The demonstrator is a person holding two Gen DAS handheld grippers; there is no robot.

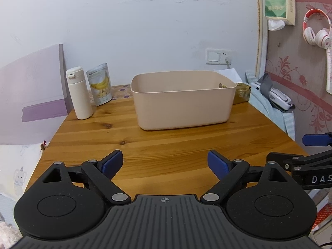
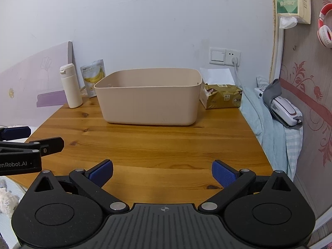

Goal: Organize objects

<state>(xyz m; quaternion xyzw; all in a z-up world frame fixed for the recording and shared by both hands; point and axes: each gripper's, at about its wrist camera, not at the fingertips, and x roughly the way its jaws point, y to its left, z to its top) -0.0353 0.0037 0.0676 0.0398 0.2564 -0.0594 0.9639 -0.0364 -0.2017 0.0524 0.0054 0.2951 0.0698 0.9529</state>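
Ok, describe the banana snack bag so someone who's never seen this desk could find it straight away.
Start at the big beige bin on the wooden table. Look left toward the back corner, where a white bottle stands upright. The snack bag stands just right of it, behind it: a silvery pouch, the only thing with yellow bananas printed on it.

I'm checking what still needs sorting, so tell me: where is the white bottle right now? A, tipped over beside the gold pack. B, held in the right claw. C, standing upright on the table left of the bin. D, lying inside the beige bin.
C: the white bottle stands upright on the table, left of the beige bin, next to the banana pouch.
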